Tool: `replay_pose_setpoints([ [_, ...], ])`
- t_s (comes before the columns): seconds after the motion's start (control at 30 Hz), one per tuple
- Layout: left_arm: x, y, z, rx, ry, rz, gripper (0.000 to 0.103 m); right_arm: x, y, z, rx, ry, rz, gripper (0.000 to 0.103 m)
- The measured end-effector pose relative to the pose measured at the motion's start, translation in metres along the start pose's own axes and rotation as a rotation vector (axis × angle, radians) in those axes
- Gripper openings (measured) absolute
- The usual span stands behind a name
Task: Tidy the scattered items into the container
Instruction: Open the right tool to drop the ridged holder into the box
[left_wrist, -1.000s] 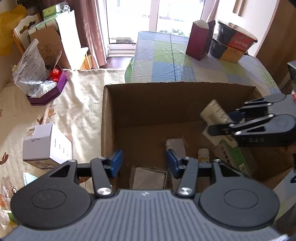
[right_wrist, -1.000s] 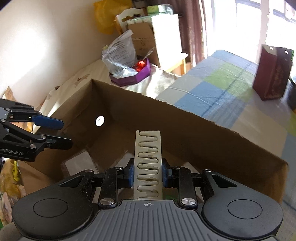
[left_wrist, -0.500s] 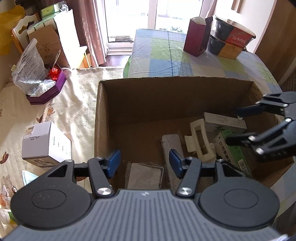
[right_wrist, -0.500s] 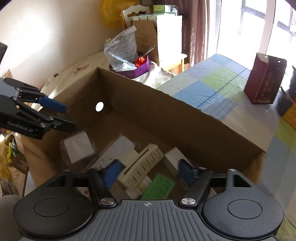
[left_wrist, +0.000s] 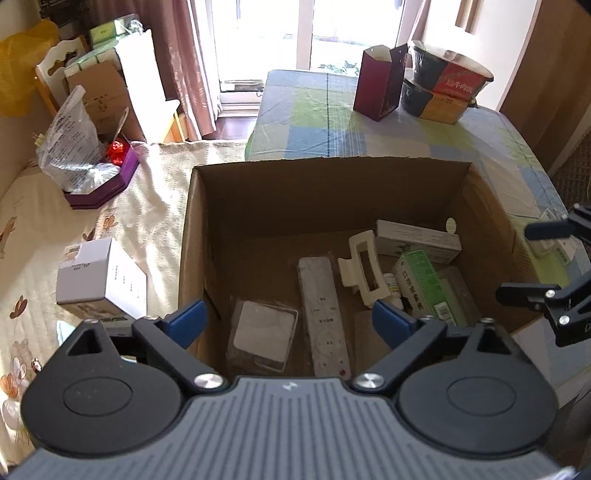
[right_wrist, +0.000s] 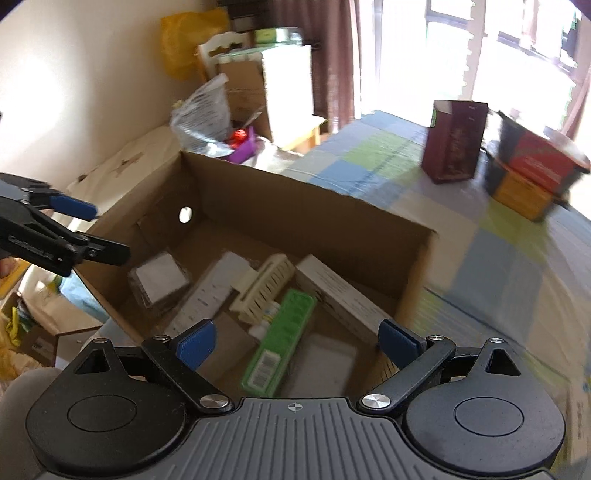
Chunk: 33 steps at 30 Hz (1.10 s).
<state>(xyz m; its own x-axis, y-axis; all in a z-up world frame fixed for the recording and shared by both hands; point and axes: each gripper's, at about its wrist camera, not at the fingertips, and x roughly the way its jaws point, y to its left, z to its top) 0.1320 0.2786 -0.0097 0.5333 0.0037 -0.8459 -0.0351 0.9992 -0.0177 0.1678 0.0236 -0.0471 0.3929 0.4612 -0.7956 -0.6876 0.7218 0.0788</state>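
Left wrist view first: the left gripper (left_wrist: 288, 321) hangs above the near wall of the cardboard box (left_wrist: 192, 236) with its blue-tipped jaws spread wide and nothing between them. Inside the box lie a cream hair claw (left_wrist: 364, 271) near centre, a white power strip (left_wrist: 325, 314) at about 6 o'clock of it, a green-topped carton (left_wrist: 421, 284) at 3 o'clock, a white carton (left_wrist: 417, 240) at 1 o'clock and a clear-wrapped packet (left_wrist: 264, 338) at 7 o'clock. Outside, at 9 o'clock of the box on the cream cloth, stands a white box (left_wrist: 98, 278), seemingly the nearest item left to tidy. The right gripper (left_wrist: 532, 262) shows at the frame's 3 o'clock edge, beyond the box's right wall. Right wrist view next: the right gripper (right_wrist: 295, 343) is likewise wide open and empty, over the box's near corner, with the hair claw (right_wrist: 266, 288) lying free on the box floor at 12 o'clock of its jaws; the picture is motion-blurred toward the right. To do this step well, I judge the left gripper should swing out to 9 o'clock, clear the box rim first, then take the white box across a narrow pair of faces, jaws kept wide until they straddle it.
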Motion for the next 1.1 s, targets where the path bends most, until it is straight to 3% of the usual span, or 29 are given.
replay_pose_setpoints([
  [0.3,-0.034,-0.025,-0.017,-0.004,-0.021,0.039,0.096,-0.037,0.01,-0.026,0.054,-0.018,-0.061,0.099],
  [0.8,-0.055,-0.06,-0.07,-0.045,0.01,0.006,0.098,-0.057,0.017,-0.065,0.131,0.044,-0.047,0.1],
  [1.1,-0.066,-0.067,-0.08,-0.063,0.004,0.003,0.098,-0.068,0.012,-0.075,0.187,0.051,-0.03,0.1],
])
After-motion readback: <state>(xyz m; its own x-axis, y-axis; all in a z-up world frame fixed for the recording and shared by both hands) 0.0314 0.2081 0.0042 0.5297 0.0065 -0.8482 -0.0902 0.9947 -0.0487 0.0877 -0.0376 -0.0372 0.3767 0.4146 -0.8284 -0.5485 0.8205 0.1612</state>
